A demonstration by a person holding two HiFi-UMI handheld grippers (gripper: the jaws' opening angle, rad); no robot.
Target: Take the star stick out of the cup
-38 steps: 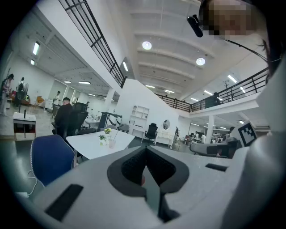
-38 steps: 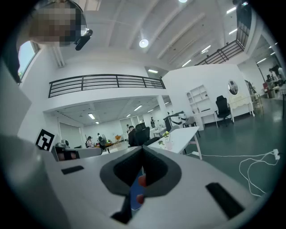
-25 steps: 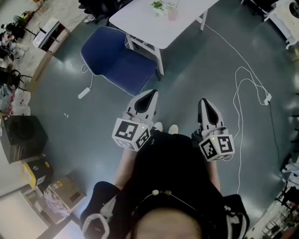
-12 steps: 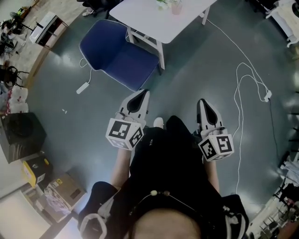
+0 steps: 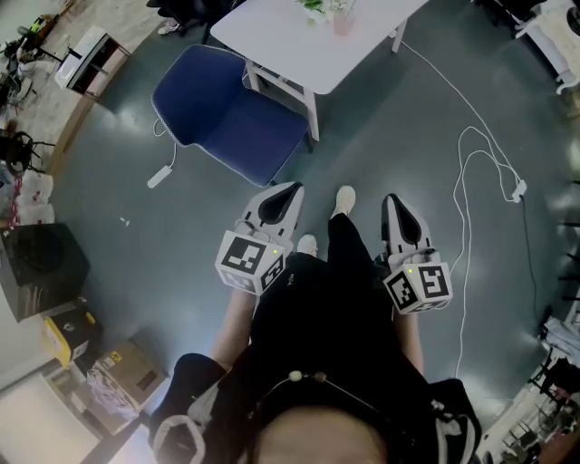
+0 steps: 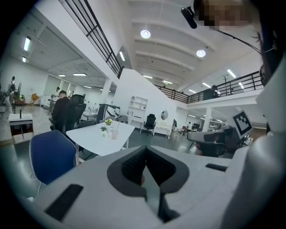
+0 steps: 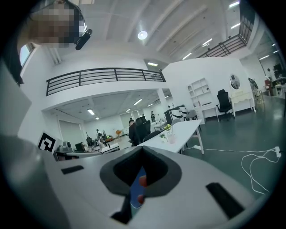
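Note:
A pinkish cup [image 5: 343,24] stands on the white table [image 5: 290,50] at the top of the head view, far ahead of both grippers. In the left gripper view the cup [image 6: 115,133] has a thin stick leaning out of it; its star end is too small to make out. The right gripper view shows the same cup [image 7: 171,139] on the table. My left gripper [image 5: 288,189] and right gripper [image 5: 395,198] are held close to the person's body, pointing at the table. Both are shut and hold nothing.
A small potted plant [image 5: 313,9] sits beside the cup. A blue chair [image 5: 231,113] stands at the table's near left corner. A white cable [image 5: 471,172] snakes over the grey floor on the right. Boxes and a black case [image 5: 43,263] lie at the left.
The person has stepped forward, one shoe now out in front between the grippers. The left gripper shifted slightly right and down in the view. Both stay shut.

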